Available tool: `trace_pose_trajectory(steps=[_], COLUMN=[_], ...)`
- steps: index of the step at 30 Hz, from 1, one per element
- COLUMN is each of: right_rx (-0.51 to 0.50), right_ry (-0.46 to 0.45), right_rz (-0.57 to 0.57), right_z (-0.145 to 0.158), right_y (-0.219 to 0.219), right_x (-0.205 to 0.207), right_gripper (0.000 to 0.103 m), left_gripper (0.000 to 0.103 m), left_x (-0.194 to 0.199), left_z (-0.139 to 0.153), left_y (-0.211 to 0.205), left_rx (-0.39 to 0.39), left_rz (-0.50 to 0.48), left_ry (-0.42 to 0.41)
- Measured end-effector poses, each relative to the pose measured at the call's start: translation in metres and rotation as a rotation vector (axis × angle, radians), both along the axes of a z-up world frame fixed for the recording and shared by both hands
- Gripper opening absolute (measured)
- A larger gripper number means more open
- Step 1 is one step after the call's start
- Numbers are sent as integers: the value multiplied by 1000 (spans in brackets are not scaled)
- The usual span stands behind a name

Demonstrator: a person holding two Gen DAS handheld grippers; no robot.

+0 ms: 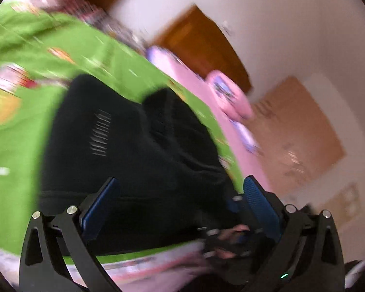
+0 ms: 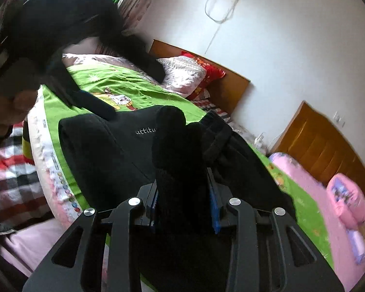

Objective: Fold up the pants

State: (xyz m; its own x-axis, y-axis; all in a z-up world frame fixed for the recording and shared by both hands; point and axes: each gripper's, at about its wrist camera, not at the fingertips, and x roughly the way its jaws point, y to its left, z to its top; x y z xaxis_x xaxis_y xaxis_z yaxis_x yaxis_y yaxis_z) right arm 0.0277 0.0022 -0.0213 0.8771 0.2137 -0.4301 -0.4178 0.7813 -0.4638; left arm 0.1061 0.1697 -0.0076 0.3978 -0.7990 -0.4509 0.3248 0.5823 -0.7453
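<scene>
Black pants [image 1: 133,146] lie bunched on a green bedsheet [image 1: 24,146]; this view is blurred by motion. My left gripper [image 1: 180,189] hovers over their near edge, open, its blue pads [image 1: 99,209] wide apart with nothing pinched. In the right wrist view the pants [image 2: 104,150] show white lettering, and a ribbed band [image 2: 216,136] lies folded over on top. My right gripper [image 2: 183,202] is shut on a thick fold of the black cloth, which stands up between its pads and hides their tips.
A person in black [image 2: 60,17] bends over the bed's far left corner. Patterned pillows [image 2: 185,73] and a wooden headboard [image 2: 231,82] are at the head. A pink cover with a pink bag [image 2: 348,199] lies right, a checked blanket [image 2: 9,170] left.
</scene>
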Motion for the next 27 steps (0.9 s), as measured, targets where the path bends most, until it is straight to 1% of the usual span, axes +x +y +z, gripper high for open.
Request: trace_pose_trajectory(steps=[1, 2, 4, 5, 7, 8, 9, 10, 11, 14, 16, 17, 18, 20, 21, 22, 23, 24, 25, 26, 27], right_rx=[-22, -31, -40, -43, -47, -26, -4, 23, 38, 104, 196, 234, 283, 353, 379, 420, 449, 469, 478, 483, 496], right_ry=[-16, -23, -29, -23, -8, 8, 29, 38, 31, 49, 66, 71, 77, 89, 96, 106, 113, 116, 114, 113, 122], right_rz=[2, 3, 7, 15, 47, 93, 135, 159, 153, 110, 61, 27, -35, -113, -138, -174, -193, -202, -207, -206, -192], right_z=[-3, -4, -2, -3, -2, 2, 4, 10, 15, 26, 34, 36, 38, 40, 41, 42, 41, 38, 37, 36, 34], right_y=[2, 4, 3, 3, 4, 0, -1, -9, -18, -58, -96, -112, -136, -169, -180, -196, -205, -212, -217, -220, -222], right_x=[-5, -6, -9, -11, -14, -18, -21, -28, -33, -46, -48, -50, -51, -49, -47, -44, -45, -48, -51, -53, -55], right_gripper=[33, 33, 34, 35, 44, 50, 65, 73, 74, 74, 75, 75, 76, 77, 78, 79, 80, 81, 84, 85, 86], left_gripper=[101, 101, 101, 101, 101, 101, 101, 101, 101, 101, 101, 101, 101, 101, 97, 92, 73, 61, 52, 34, 31], left_x=[10, 18, 30, 36, 45, 47, 49, 50, 49, 51, 51, 50, 51, 53, 54, 50, 44, 36, 31, 26, 23], left_z=[-1, -2, -3, -2, -3, -4, -5, -7, -9, -15, -16, -17, -16, -15, -15, -12, -6, 3, 12, 20, 29], left_y=[-12, -25, -47, -57, -77, -86, -92, -99, -102, -105, -107, -109, -111, -115, -120, -122, -124, -123, -122, -120, -116], left_rx=[2, 38, 106, 120, 165, 213, 259, 309, 337, 391, 416, 434, 460, 531, 563, 594, 605, 627, 630, 624, 603], left_rz=[-30, -47, -81, -100, -133, -133, -125, -120, -118, -110, -112, -114, -114, -106, -97, -88, -86, -67, -55, -40, -30], left_ry=[36, 55, 67, 76, 87, 89, 89, 96, 98, 98, 93, 88, 83, 65, 51, 17, -24, -77, -114, -143, -159])
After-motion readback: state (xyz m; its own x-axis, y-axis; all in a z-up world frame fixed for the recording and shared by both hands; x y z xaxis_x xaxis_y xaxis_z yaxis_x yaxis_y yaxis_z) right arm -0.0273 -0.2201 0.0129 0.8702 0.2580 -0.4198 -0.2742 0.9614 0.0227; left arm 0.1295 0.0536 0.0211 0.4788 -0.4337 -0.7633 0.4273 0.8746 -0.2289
